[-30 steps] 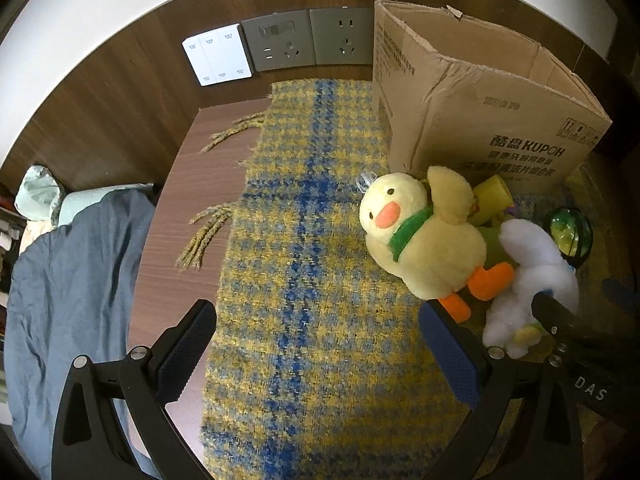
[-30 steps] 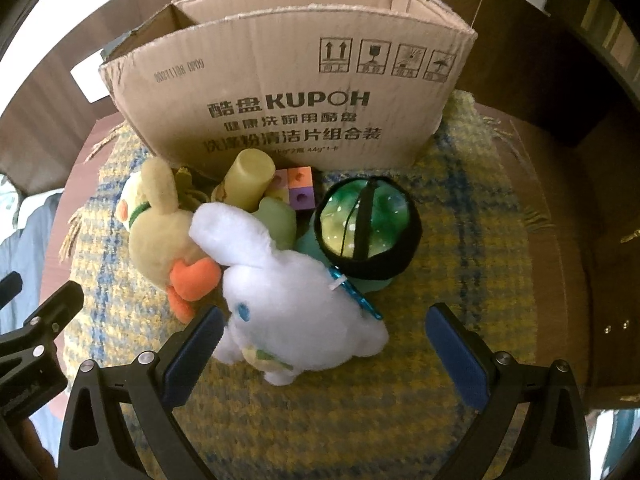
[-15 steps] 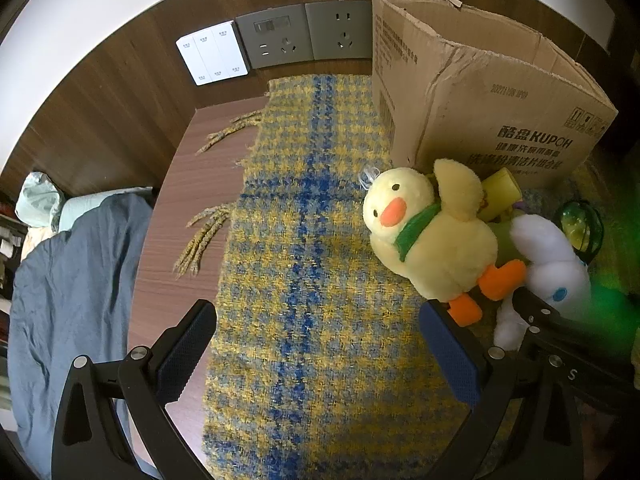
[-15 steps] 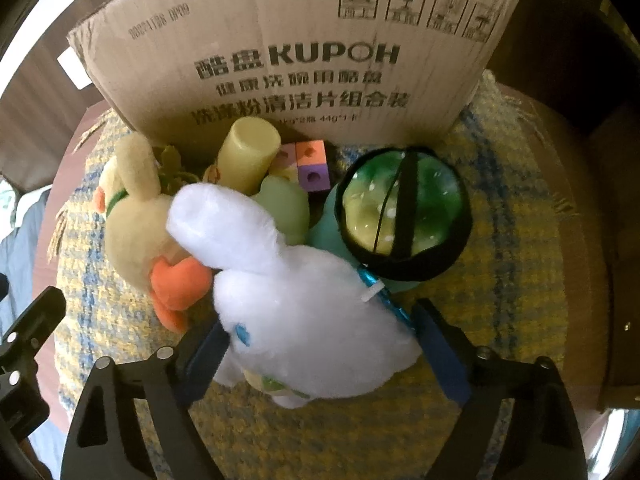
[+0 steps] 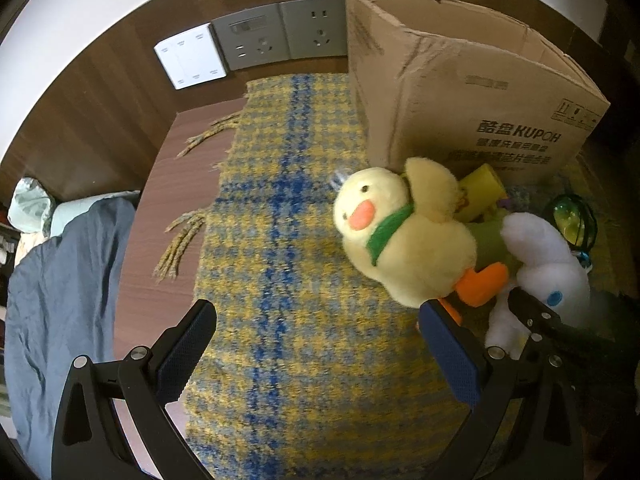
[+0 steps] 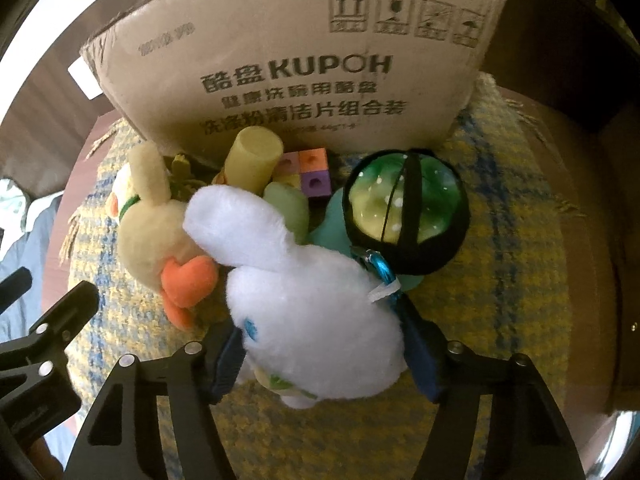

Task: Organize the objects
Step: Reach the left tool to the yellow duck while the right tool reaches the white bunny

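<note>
A pile of toys lies in front of an open cardboard box (image 6: 288, 68) on a yellow-and-blue plaid cloth (image 5: 280, 280). My right gripper (image 6: 324, 356) is shut on the white plush toy (image 6: 308, 304), its blue pads pressing both sides. Beside it lie a yellow duck plush (image 5: 404, 240), also in the right wrist view (image 6: 156, 220), a green ball in a black net (image 6: 404, 208), a yellow cylinder (image 6: 256, 156) and coloured cubes (image 6: 312, 172). My left gripper (image 5: 316, 344) is open and empty above the cloth, left of the duck.
The box (image 5: 460, 100) stands at the back right. Wall sockets (image 5: 280, 36) and a white switch panel (image 5: 192, 56) are behind. A wooden table edge (image 5: 148, 208) and blue-grey bedding (image 5: 60, 280) lie to the left.
My right gripper moved forward over the white plush and closed its fingers on it. My left gripper stayed open and shifted slightly.
</note>
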Demonstrator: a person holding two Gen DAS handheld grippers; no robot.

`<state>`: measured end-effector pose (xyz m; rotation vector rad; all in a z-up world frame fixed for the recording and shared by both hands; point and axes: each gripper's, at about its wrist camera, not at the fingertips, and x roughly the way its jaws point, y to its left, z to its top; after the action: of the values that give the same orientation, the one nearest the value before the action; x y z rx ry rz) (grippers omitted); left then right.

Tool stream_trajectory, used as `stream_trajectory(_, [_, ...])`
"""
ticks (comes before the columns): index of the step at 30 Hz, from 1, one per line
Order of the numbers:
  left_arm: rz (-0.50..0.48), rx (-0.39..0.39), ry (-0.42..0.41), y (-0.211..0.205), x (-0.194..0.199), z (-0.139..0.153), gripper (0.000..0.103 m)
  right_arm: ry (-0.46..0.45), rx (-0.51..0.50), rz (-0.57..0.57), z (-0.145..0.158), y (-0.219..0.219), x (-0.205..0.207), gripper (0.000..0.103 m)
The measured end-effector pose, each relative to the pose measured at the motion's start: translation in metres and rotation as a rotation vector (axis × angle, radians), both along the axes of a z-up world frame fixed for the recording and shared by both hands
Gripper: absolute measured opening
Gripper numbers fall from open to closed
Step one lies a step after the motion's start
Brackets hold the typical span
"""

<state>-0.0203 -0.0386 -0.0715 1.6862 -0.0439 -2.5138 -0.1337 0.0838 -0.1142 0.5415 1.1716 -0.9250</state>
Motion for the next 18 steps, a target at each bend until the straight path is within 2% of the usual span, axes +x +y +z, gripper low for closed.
stream_trajectory(9, [-0.029, 0.018, 0.016, 0.021, -0.017, 0.002, 0.103, -0.012, -0.038, -0.019, 0.019, -0.004, -0.018, 0.068])
stream_trajectory(10, [0.001, 0.019, 0.018, 0.022, -0.019, 0.002, 0.103, -0.013, -0.039, -0.022, 0.020, -0.006, -0.020, 0.068])
stream_trajectory(18, [0.023, 0.034, 0.017, 0.032, -0.038, -0.007, 0.103, -0.018, -0.042, -0.024, 0.023, -0.015, -0.036, 0.068])
